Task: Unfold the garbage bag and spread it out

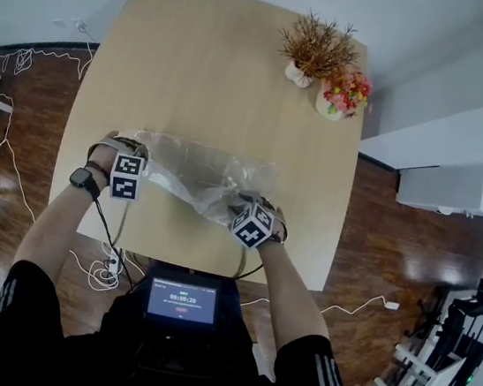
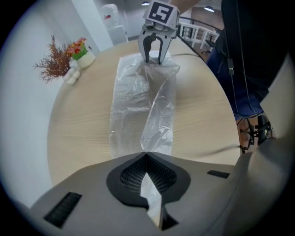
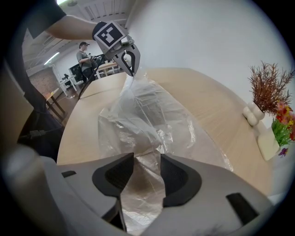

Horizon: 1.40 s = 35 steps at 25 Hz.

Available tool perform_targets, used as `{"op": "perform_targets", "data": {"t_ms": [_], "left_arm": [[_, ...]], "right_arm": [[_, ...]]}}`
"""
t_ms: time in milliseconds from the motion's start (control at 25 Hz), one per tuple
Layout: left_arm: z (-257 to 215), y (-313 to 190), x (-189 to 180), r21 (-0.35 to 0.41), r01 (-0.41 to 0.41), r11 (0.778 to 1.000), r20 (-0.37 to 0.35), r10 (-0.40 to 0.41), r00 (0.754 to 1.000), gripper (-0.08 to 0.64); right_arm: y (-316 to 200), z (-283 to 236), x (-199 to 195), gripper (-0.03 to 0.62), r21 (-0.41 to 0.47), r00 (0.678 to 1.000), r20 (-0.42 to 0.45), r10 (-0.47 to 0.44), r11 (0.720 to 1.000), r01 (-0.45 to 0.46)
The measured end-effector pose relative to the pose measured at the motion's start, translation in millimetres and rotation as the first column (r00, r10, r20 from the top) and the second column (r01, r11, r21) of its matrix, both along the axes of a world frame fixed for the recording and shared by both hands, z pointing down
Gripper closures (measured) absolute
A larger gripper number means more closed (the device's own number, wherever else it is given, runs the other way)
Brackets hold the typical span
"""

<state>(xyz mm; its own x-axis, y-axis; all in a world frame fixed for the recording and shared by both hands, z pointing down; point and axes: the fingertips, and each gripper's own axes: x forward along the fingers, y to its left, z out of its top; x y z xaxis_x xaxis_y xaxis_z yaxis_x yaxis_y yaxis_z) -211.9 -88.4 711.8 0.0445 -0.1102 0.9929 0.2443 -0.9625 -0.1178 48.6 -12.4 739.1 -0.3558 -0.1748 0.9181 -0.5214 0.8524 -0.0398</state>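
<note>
Head view: clear, thin plastic garbage bag (image 1: 195, 172) crumpled and partly spread across the near half of a pale wooden tabletop (image 1: 214, 68), stretched between both hands. Left gripper (image 1: 127, 163) at the bag's left end, pointing down onto it; black wristwatch (image 1: 80, 178) on that arm. Right gripper (image 1: 246, 211) at the bag's right end, near the front edge, tilted steeply down. At the far right corner, a brown dried plant in a white vase (image 1: 315, 46) just beside a bunch of red and yellow flowers in a white pot (image 1: 345, 93). Dark wooden floor (image 1: 378, 234) all round; small lit screen (image 1: 182, 300) at the chest. Left gripper view: left gripper (image 2: 146, 154) with fingers together, clamped on a strip of the bag's film, white film showing in the slit behind them. Garbage bag (image 2: 138, 106) running away over the tabletop (image 2: 83, 133) in long folds to the right gripper (image 2: 154, 53) at the far end, fingers apart there, film bunched up at them. Right gripper view: right gripper (image 3: 146, 159) with fingers apart, loose translucent film lying in the gap from one pad to the other, no visible squeeze. Garbage bag (image 3: 147, 115) billowed and wrinkled beyond, narrowing to a raised corner pinched in the left gripper (image 3: 129, 62). Standing person (image 3: 84, 55) far behind, small.
</note>
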Motion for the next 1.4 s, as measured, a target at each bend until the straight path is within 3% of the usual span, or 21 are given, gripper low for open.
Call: {"op": "perform_targets", "data": {"t_ms": [360,600,800,1120,1240,1400], "left_arm": [[-15.7,22.1,-17.8,0.036,-0.039,0.999,-0.030,0.040,0.999,0.560],[-24.5,50.1,-31.5,0.018,-0.074,0.997,0.002,0.074,0.997,0.560],[-10.2,66.8,-40.5,0.027,-0.075,0.997,-0.045,0.076,0.996,0.560],[-3.5,80.9,-62.6,-0.035,-0.088,0.995,0.023,0.089,0.996,0.560],[4.4,86.6,-62.1,-0.060,-0.083,0.995,0.028,0.085,0.996,0.560],[12.3,89.9,-58.6,-0.078,-0.078,0.994,0.025,0.080,0.996,0.560]], "right_arm": [[-0.9,-0.8,0.1,0.371,-0.009,1.000,-0.021,0.024,1.000,-0.024],[0.0,0.1,1.0,0.371,-0.023,0.999,-0.025,0.041,0.999,-0.041],[-2.7,-4.3,0.5,0.371,-0.006,0.998,-0.043,0.037,0.999,-0.037],[0.0,0.9,1.1,0.371,-0.007,0.998,-0.060,0.028,1.000,-0.028],[-3.1,-7.0,-1.5,0.376,0.000,0.998,-0.042,0.044,0.999,-0.044],[-19.8,-26.5,-0.7,0.370,0.051,0.991,0.041,0.128,0.990,-0.130]]}}
